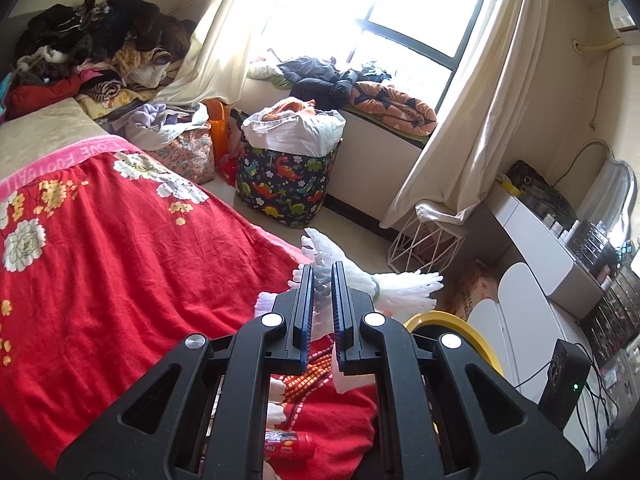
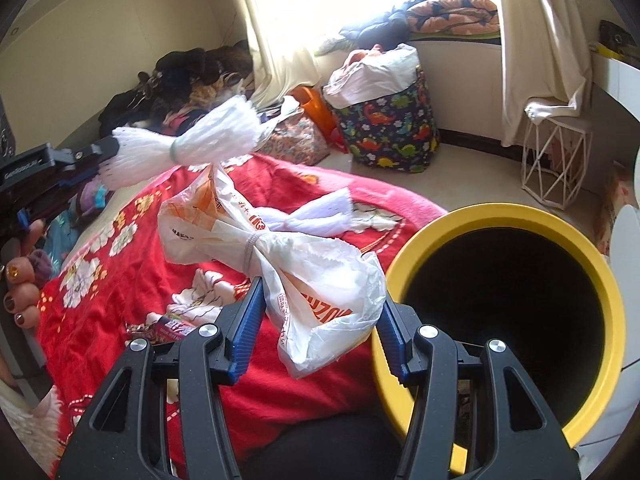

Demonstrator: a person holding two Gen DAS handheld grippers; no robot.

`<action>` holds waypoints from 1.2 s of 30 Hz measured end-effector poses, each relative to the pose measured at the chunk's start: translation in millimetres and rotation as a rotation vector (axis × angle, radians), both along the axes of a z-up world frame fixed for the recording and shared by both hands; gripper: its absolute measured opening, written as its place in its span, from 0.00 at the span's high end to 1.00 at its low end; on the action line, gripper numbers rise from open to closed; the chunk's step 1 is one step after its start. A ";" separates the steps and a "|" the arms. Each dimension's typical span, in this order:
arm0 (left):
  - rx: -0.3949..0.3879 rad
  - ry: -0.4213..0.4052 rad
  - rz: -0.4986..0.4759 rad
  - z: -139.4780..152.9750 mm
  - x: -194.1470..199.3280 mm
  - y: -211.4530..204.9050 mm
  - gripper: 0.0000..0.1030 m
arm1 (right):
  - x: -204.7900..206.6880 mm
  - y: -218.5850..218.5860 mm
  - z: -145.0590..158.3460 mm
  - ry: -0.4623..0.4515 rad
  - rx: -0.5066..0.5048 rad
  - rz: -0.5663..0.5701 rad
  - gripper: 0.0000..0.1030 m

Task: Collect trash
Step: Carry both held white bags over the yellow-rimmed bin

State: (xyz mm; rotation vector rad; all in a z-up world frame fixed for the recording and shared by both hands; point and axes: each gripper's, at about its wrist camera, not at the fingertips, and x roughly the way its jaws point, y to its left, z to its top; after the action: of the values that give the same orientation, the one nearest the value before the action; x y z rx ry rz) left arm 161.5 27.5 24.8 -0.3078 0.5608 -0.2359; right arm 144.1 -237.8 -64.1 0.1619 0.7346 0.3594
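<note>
My left gripper (image 1: 322, 280) is shut on a white foam net bundle (image 1: 396, 286) tied with a band, held in the air above the red bed; it also shows in the right wrist view (image 2: 188, 146), with the left gripper (image 2: 102, 160) at its left end. My right gripper (image 2: 320, 300) is open, its fingers on either side of a white and orange plastic bag (image 2: 304, 272) tied with a band, lying on the red blanket (image 2: 120, 280). A second white foam net (image 2: 320, 216) lies beyond the bag. A yellow-rimmed black bin (image 2: 504, 292) stands to the right, beside the bed; its rim shows in the left wrist view (image 1: 452, 320).
A red snack wrapper (image 2: 168, 326) lies on the blanket, also below my left gripper (image 1: 288, 442). A dinosaur-print hamper (image 2: 384, 128), a white wire basket (image 2: 554, 160), piled clothes (image 1: 92, 44) and a white desk (image 1: 536, 240) surround the floor.
</note>
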 end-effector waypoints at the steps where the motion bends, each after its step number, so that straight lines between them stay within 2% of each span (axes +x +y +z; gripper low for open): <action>1: 0.000 -0.002 -0.004 0.8 -0.5 -1.3 0.95 | 0.1 -3.3 0.5 -0.001 0.001 -0.010 0.51; 17: 0.014 -0.027 -0.057 10.8 -9.2 -22.9 0.95 | -2.3 -61.1 3.0 -0.013 0.027 -0.171 0.51; 36: 0.048 -0.032 -0.145 12.7 -9.0 -62.2 0.95 | -12.4 -107.7 3.9 -0.030 0.054 -0.292 0.51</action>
State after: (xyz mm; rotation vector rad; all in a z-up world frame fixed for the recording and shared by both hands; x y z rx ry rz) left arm 152.5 -34.8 37.5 -0.2162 0.5565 -0.3661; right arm 131.7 -345.5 -60.2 0.3109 0.6609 0.1028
